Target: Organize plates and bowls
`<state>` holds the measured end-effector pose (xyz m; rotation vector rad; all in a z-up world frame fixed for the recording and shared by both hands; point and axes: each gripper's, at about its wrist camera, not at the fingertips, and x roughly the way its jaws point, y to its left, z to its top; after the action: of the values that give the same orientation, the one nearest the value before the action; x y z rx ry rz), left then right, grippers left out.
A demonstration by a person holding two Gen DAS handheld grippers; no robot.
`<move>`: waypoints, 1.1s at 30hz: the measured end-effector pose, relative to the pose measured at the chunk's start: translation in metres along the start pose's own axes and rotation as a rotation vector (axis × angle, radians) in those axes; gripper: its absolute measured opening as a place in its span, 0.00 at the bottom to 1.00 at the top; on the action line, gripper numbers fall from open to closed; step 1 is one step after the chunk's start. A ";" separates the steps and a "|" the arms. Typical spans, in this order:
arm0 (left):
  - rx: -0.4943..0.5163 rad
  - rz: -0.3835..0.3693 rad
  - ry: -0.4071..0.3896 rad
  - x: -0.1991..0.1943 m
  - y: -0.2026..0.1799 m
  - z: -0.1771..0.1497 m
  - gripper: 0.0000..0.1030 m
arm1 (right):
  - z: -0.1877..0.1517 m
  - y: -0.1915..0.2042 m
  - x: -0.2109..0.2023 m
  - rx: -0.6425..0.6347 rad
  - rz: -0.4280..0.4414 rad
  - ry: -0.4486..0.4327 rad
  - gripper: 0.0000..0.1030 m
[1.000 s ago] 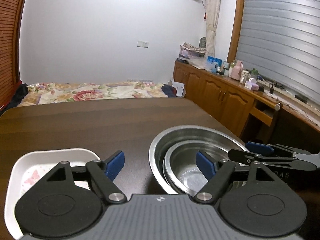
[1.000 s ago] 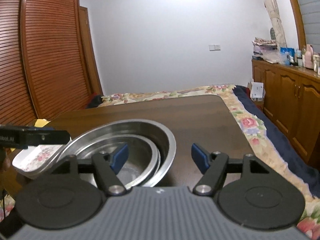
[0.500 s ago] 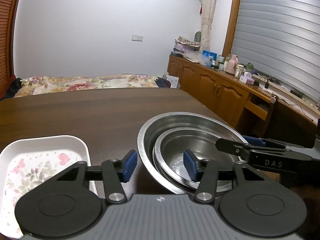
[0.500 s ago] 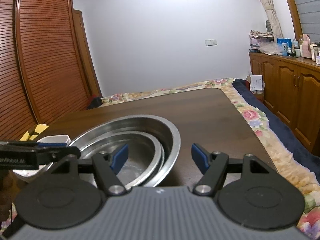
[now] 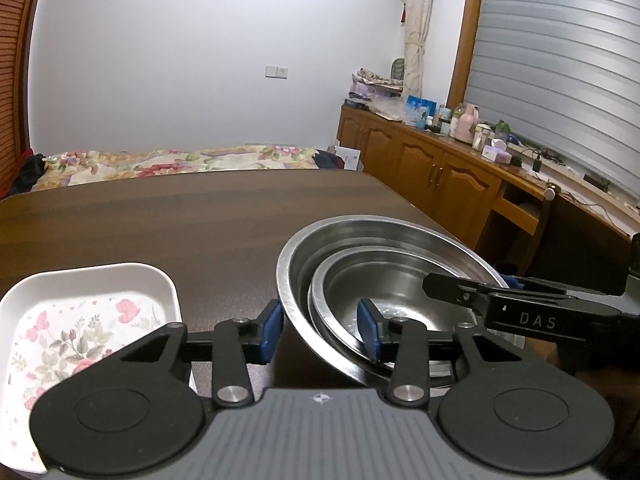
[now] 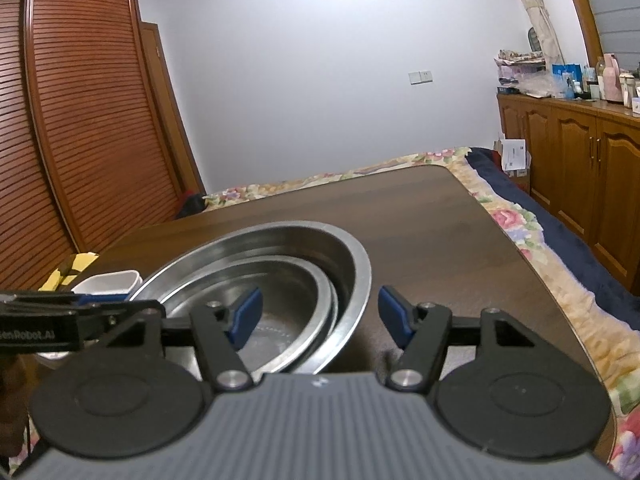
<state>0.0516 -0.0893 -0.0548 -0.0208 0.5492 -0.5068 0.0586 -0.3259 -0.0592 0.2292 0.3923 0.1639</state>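
The wide stainless-steel outer bowl (image 5: 384,236) sits on the dark brown wooden table (image 5: 180,216) near its front right corner, with a smaller stainless-steel bowl (image 5: 384,292) nested inside it. Both look thin-walled, stiff and light, and the polished metal is probably slippery (so the rolled rim is the sensible place to pinch, one pad inside and one outside).

The left gripper (image 5: 320,330) is spread, its blue pads straddling the near-left rims of both bowls without closing on them. The right gripper (image 6: 320,316) is likewise spread, straddling both rims on the right.

The white rectangular floral tray (image 5: 96,320) lies just beside the bowls on the left, so a sideways slide that way is cramped. The table's right edge (image 6: 532,264) is near, and the far tabletop lies open, so I judge lifting straight up the safer course
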 end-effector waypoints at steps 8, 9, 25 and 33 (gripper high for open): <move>0.004 -0.003 0.010 0.003 -0.002 -0.001 0.38 | -0.003 0.002 0.003 0.005 0.005 0.009 0.45; 0.003 -0.003 0.011 0.003 -0.002 -0.001 0.38 | -0.004 0.002 0.003 0.004 0.006 0.011 0.44; 0.002 -0.006 -0.015 -0.003 -0.002 0.005 0.34 | 0.002 0.006 -0.002 0.018 -0.008 -0.010 0.32; -0.002 -0.004 -0.046 -0.013 0.001 0.010 0.33 | 0.012 0.012 -0.009 0.019 0.019 -0.040 0.32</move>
<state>0.0476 -0.0833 -0.0396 -0.0355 0.5043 -0.5082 0.0543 -0.3186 -0.0419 0.2544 0.3522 0.1744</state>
